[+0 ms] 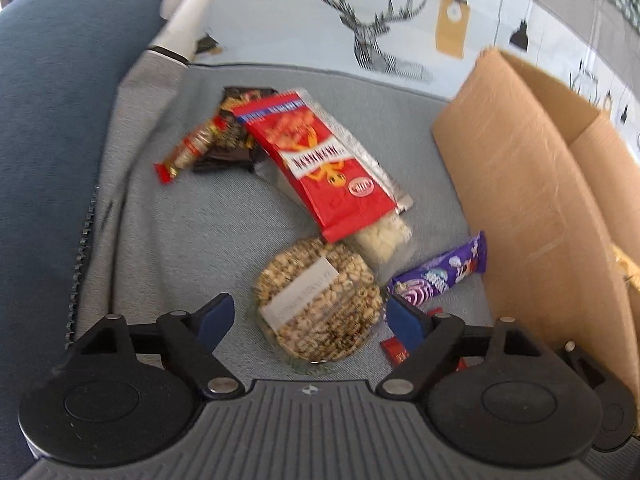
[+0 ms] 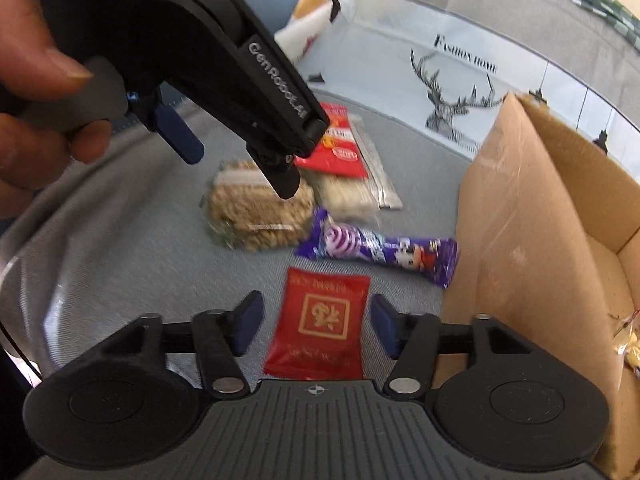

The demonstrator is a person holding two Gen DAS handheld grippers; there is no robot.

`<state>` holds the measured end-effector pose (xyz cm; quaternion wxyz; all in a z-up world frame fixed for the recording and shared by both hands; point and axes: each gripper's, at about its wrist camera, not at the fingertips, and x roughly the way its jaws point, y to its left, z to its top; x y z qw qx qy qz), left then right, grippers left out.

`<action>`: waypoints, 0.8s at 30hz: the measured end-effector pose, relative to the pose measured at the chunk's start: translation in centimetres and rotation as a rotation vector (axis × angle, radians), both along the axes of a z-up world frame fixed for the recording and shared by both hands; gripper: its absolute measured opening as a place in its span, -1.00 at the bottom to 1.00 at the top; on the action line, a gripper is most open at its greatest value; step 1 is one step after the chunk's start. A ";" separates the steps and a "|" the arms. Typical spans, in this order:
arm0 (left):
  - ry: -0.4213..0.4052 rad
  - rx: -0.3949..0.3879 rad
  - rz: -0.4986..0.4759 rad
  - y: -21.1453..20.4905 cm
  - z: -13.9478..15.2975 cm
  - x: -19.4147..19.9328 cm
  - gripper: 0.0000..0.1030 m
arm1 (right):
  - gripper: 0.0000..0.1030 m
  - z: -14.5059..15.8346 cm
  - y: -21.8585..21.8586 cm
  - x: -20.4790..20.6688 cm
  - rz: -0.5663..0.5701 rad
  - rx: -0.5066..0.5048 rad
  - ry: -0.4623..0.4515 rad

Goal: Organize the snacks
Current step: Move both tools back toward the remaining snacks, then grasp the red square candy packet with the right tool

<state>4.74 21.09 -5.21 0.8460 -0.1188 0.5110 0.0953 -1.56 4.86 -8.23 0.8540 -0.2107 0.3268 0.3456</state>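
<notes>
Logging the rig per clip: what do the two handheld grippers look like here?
Both are matte black plastic. The right gripper and left gripper have blue pads on angular linkages with silver pivot pins, round side housings and a ribbed grey base. White "GenRobot.AI" lettering marks the left one. No sleeve shows.

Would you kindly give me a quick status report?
Left gripper open over round puffed-grain pack. Right gripper open around red sachet. Cardboard box alongside, nothing blocking.
</notes>
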 end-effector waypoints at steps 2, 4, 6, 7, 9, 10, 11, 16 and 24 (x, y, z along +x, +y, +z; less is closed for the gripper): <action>0.022 0.015 -0.014 -0.6 -0.4 0.5 0.86 | 0.36 -0.5 0.2 0.3 -0.001 -0.017 0.016; 0.050 0.032 -0.030 -1.1 -0.9 1.0 0.88 | 0.36 -0.8 0.2 0.5 -0.004 -0.022 0.038; 0.095 0.057 -0.039 -1.5 -1.8 1.5 0.89 | 0.36 -0.8 -0.1 0.8 -0.008 -0.010 0.055; 0.115 0.068 -0.040 -1.6 -2.1 1.7 0.89 | 0.36 -0.8 -0.2 0.9 -0.013 0.000 0.072; 0.138 0.076 -0.041 -1.8 -2.6 2.0 0.89 | 0.36 -0.9 -0.4 1.2 -0.026 0.017 0.102; 0.143 0.076 -0.040 -1.8 -2.8 2.1 0.89 | 0.32 -0.9 -0.5 1.4 -0.031 0.026 0.118; 0.145 0.075 -0.038 -1.8 -2.9 2.2 0.89 | 0.16 -1.0 -0.6 1.6 -0.027 0.038 0.133; 0.154 0.075 -0.022 -1.7 -3.2 2.4 0.89 | -0.10 -1.0 -1.0 1.8 -0.010 0.083 0.176; 0.127 0.069 -0.010 -0.8 -2.3 1.5 0.61 | -0.86 -0.1 -1.5 1.2 0.065 0.180 0.199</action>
